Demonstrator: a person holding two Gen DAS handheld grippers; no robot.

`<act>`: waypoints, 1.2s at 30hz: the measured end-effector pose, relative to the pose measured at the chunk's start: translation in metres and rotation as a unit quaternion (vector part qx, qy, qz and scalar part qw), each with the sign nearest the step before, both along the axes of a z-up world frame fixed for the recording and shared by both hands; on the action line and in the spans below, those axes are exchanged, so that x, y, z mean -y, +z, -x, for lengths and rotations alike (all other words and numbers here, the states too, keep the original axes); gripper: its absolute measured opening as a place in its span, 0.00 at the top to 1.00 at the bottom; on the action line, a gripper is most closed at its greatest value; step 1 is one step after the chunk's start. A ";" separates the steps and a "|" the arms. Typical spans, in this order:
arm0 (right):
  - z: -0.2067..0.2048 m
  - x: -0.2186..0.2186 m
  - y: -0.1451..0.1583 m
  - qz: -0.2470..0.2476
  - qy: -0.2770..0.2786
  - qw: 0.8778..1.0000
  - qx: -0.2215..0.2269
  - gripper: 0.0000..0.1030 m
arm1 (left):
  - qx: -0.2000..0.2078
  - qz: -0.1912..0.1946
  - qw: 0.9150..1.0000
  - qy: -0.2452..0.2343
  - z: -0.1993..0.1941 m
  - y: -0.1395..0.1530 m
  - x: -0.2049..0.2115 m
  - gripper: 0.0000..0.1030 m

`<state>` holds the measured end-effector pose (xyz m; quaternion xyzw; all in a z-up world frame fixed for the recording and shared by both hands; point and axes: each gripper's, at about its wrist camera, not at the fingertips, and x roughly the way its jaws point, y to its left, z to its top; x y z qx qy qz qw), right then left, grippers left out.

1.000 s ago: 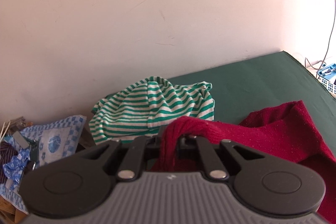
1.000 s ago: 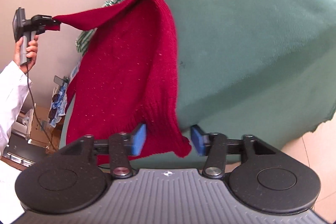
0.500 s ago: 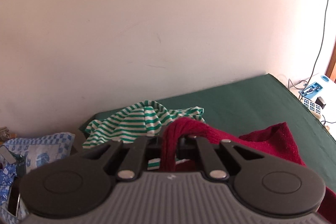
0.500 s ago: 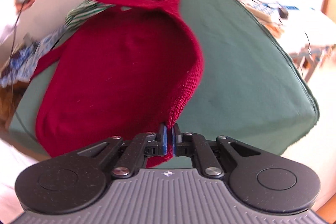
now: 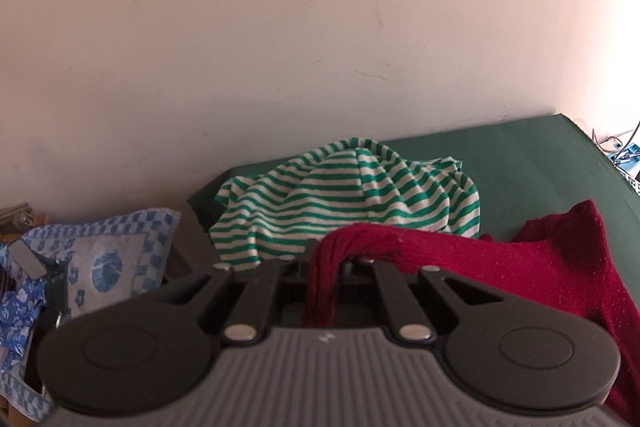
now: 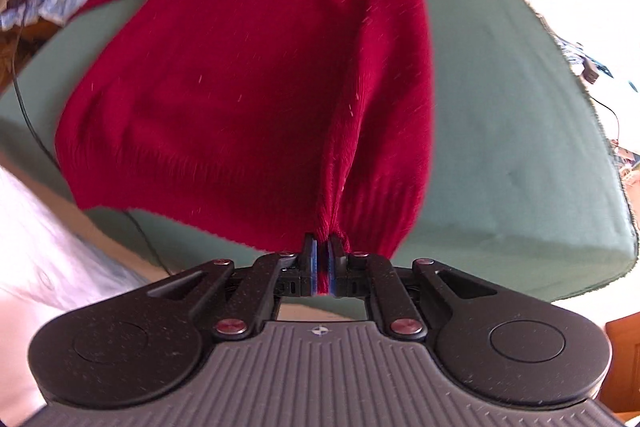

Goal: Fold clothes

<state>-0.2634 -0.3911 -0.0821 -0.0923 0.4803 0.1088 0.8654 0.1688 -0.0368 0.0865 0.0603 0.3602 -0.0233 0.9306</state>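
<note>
Both claws clamp the dark red knitted sweater above the green cloth-covered worktop.

The right claw [image 6: 320,263] is clenched on the ribbed hem of the dark red knitted sweater [image 6: 248,67]; the left claw [image 5: 324,267] pinches a bunched fold of it at the far end. The knit is fine, flecked with pale lint, spread over the green cloth-covered worktop [image 6: 500,107]. Its long axis runs from hem to far edge, away from the right claw. Only the left view shows the crumpled green-and-white striped garment [image 5: 344,203] behind and the blue-and-white checked cloth [image 5: 100,251] beside it.

Green-covered bed [image 6: 520,131] carries red sweater [image 6: 248,67] and striped garment [image 5: 344,199].
</note>
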 end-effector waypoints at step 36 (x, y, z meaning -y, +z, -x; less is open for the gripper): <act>-0.062 0.036 0.050 -0.160 -0.095 0.979 0.082 0.74 | 0.004 -0.041 0.999 0.011 0.020 -0.043 -0.016 0.95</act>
